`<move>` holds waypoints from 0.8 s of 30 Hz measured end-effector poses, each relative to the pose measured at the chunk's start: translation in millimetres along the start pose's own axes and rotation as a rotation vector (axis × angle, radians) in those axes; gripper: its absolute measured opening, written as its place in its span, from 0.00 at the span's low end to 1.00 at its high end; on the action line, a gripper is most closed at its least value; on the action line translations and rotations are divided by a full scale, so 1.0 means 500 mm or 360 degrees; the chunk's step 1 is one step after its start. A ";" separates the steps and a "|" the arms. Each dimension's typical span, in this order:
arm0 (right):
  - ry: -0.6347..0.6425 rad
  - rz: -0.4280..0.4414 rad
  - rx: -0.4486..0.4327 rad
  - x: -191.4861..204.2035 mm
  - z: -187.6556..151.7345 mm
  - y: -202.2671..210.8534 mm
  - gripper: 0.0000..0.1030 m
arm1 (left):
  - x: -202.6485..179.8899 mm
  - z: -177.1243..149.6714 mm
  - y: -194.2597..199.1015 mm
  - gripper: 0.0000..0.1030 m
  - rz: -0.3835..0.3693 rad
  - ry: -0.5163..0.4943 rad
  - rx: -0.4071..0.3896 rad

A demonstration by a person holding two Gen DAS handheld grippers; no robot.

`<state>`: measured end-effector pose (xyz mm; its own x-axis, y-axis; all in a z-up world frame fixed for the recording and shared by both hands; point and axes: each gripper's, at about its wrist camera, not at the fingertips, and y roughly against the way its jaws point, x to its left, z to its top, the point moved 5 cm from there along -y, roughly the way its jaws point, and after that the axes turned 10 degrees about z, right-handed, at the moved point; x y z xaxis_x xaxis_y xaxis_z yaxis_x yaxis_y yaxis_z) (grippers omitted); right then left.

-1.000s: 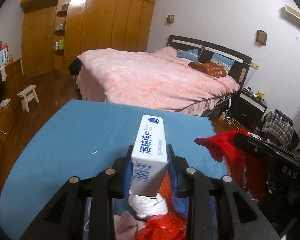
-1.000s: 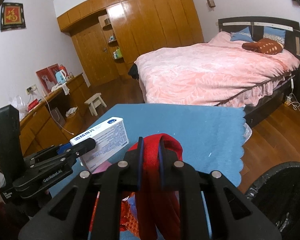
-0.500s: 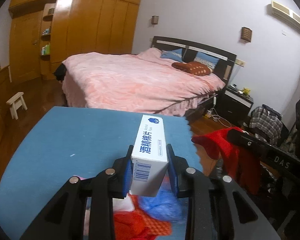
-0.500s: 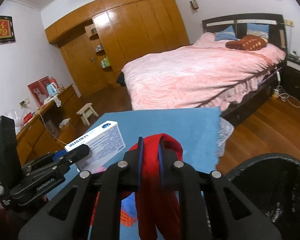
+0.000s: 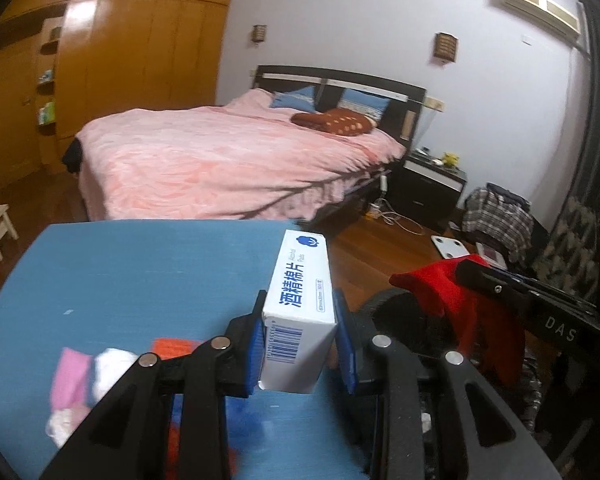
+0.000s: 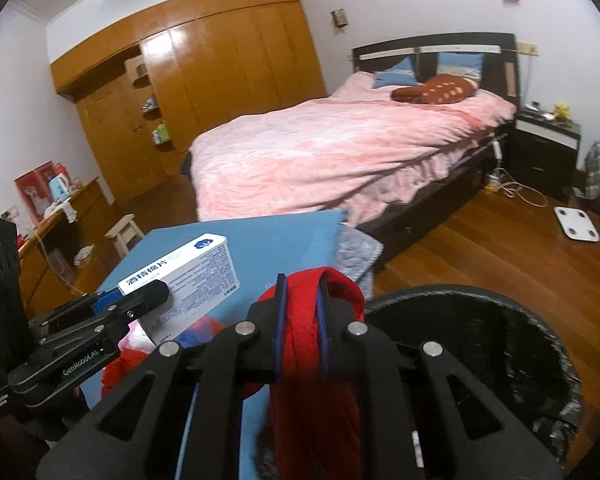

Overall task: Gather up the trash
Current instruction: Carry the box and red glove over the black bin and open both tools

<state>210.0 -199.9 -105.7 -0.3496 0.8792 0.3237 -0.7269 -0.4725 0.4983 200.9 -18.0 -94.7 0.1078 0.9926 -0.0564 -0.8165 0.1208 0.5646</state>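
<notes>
Ahead of the left claw (image 5: 300,344): bare blue counter (image 5: 139,272), open to its far edge. Its jaws are filled by the white box (image 5: 300,304). Below and to its left, a litter of pink, white and red scraps (image 5: 83,384) crowds the counter. To its right, the right claw (image 6: 302,308), jaws filled with red cloth (image 6: 312,360), blocks passage. Below the right claw gapes the black bin (image 6: 480,344), mouth unobstructed.

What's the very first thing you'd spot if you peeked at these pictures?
Probably the white box with blue writing, pinched in the left gripper above the blue table. Next, the red cloth clamped in the right gripper, beside the black trash bin. Behind everything spreads a big pink bed.
</notes>
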 end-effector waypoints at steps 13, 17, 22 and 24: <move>-0.0143 -0.0303 0.0003 -0.182 -0.070 0.112 0.18 | -0.215 -0.035 -0.037 0.33 -0.0311 -0.0153 0.0079; -0.0170 -0.0377 -0.0005 -0.211 -0.081 0.126 0.46 | -0.237 -0.044 -0.044 0.58 -0.0356 -0.0165 0.0103; -0.0157 -0.0448 -0.0045 -0.216 -0.089 0.136 0.85 | -0.207 -0.048 -0.034 0.74 -0.0280 -0.0164 0.0066; -0.0142 -0.0471 -0.0072 -0.210 -0.086 0.135 0.90 | -0.191 -0.047 -0.028 0.81 -0.0221 -0.0170 0.0045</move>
<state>171.9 -321.4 -140.7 -0.0671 0.9684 0.2404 -0.8157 -0.1920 0.5457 188.8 -114.1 -116.6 0.2795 0.9589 -0.0487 -0.7734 0.2549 0.5804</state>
